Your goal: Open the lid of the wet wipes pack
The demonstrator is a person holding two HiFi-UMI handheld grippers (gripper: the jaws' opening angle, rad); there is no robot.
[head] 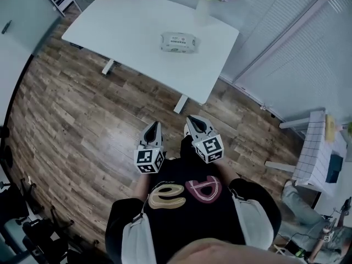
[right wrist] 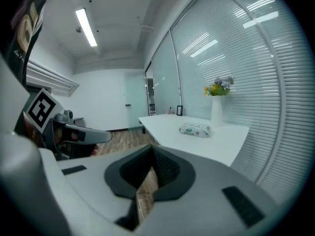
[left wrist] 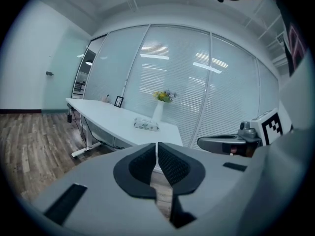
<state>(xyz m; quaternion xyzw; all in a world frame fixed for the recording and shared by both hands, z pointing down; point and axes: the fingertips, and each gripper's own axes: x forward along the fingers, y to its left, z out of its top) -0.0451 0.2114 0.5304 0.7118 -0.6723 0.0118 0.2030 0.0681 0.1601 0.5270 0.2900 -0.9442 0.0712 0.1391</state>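
The wet wipes pack (head: 178,42) lies flat on the white table (head: 126,32), near the vase (head: 203,7) at the table's far edge. I hold my left gripper (head: 153,125) and right gripper (head: 192,120) side by side, well short of the table. Both have their jaws closed together, gripping nothing and touching nothing.

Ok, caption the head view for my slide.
Left tool and right tool, both shut, held short of the white table bearing a white-and-green wet wipes pack.
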